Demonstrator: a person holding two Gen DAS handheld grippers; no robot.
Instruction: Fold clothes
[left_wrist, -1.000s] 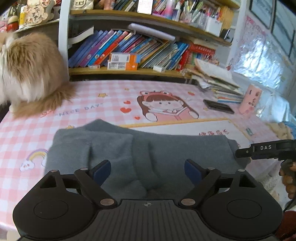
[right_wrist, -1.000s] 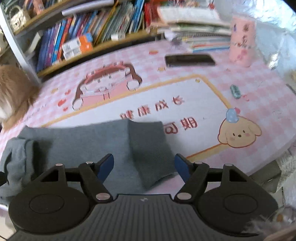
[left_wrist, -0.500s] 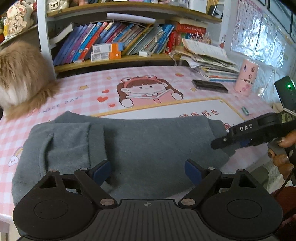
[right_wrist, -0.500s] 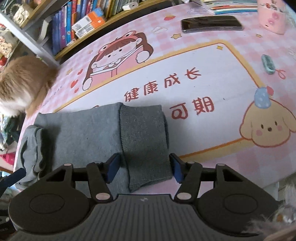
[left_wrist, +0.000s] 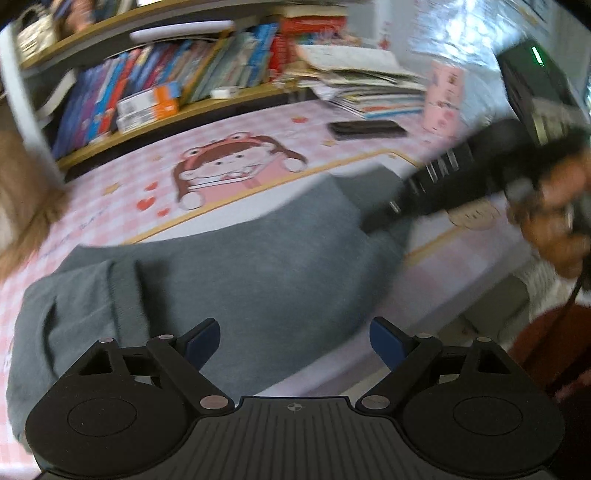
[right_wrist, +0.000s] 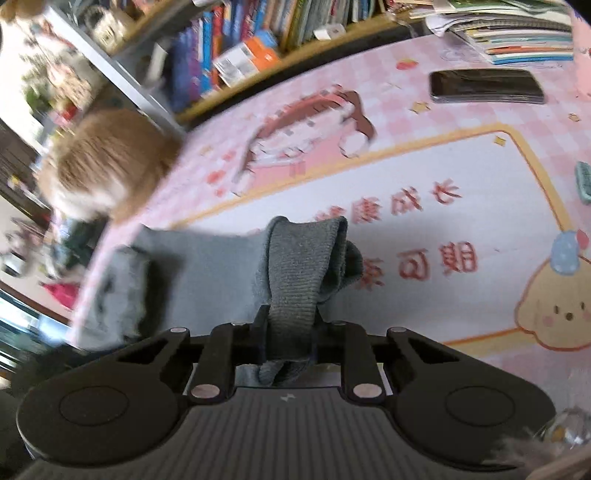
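On pink checked mat (right_wrist: 480, 122), ribbed grey cuff (right_wrist: 295, 273)

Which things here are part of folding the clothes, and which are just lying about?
Part of the job:
- grey garment
- right hand-held gripper, jaws closing on its ribbed end
- left hand-held gripper, open over it

Lying about:
- phone
- books
- stacked papers
- pink cup
- furry animal
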